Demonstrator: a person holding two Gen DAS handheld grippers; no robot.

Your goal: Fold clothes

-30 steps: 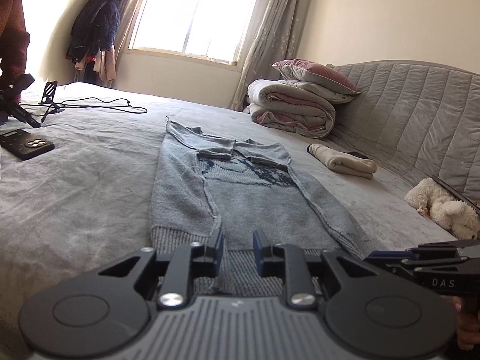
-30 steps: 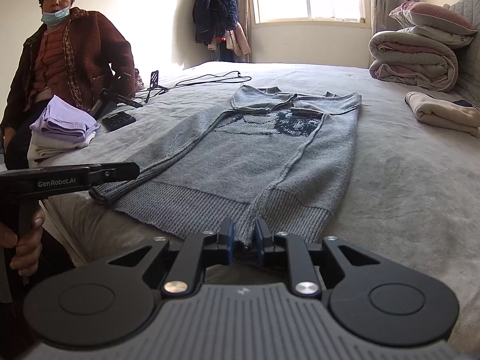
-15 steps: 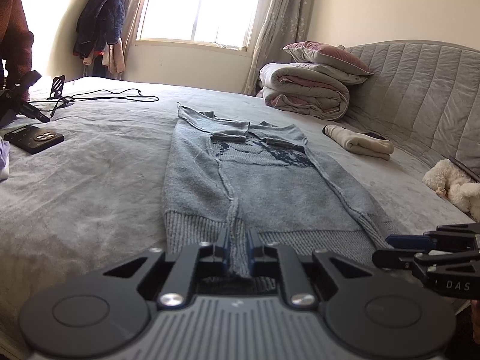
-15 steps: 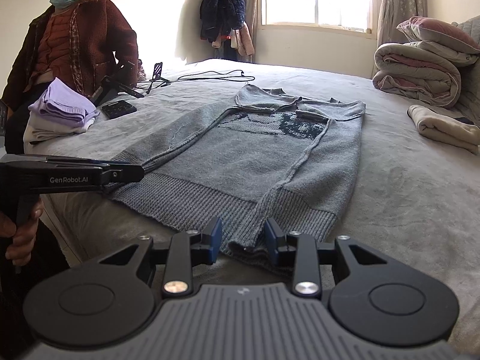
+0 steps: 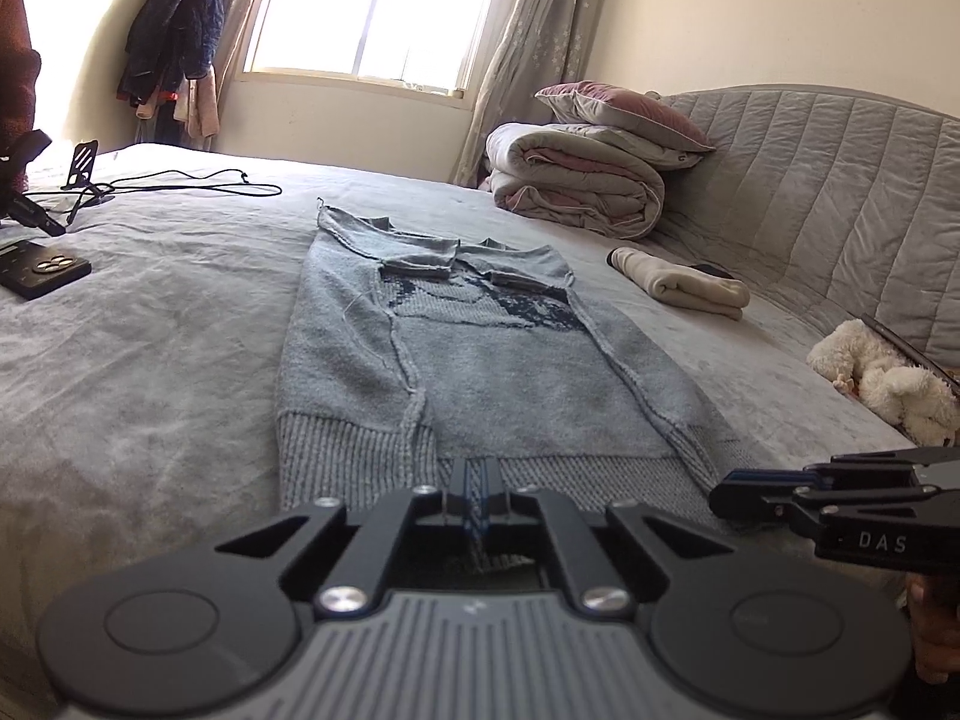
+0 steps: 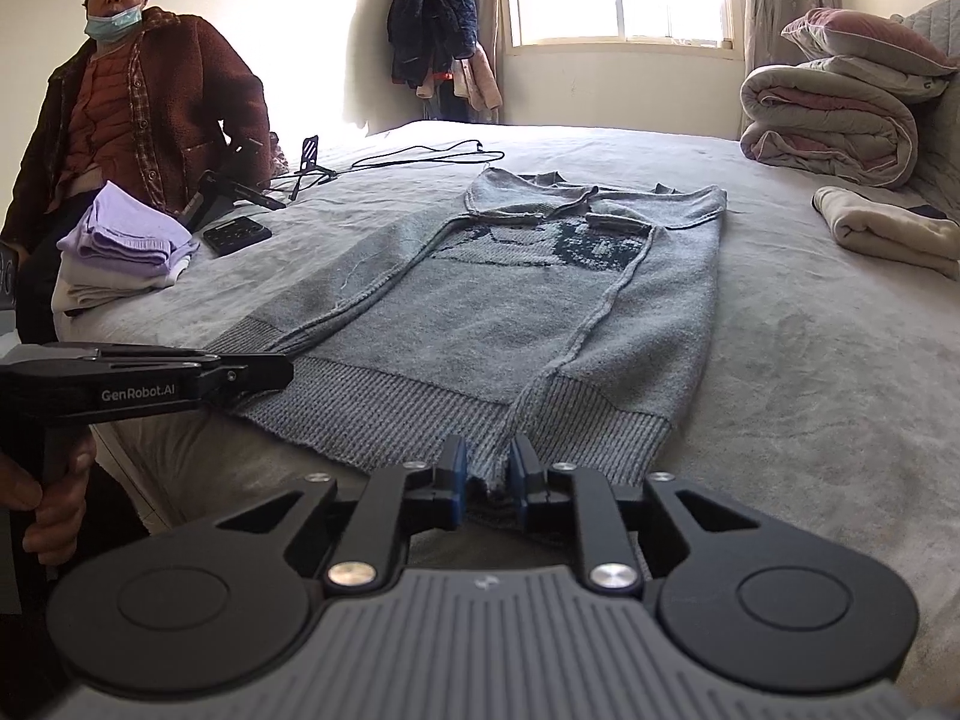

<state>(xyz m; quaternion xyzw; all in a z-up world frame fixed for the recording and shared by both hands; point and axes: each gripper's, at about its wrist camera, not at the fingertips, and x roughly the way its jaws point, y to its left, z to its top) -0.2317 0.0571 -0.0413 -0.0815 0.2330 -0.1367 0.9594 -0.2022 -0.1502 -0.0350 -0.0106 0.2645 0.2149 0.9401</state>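
Both views show the grey sweater [image 5: 480,354] flat on the bed [image 5: 150,330]; only my right view catches the seated person [image 6: 138,120]. My left gripper [image 5: 477,492] has clenched on the hem; my right gripper [image 6: 486,474], narrower than before, straddles it unclamped.

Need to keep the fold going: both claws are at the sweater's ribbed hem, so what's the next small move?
Probably close the right claw first: its fingers stand apart around the hem of the grey sweater, while the left claw already looks pinched on the ribbing. With both corners held, the hem could then be lifted toward the collar.
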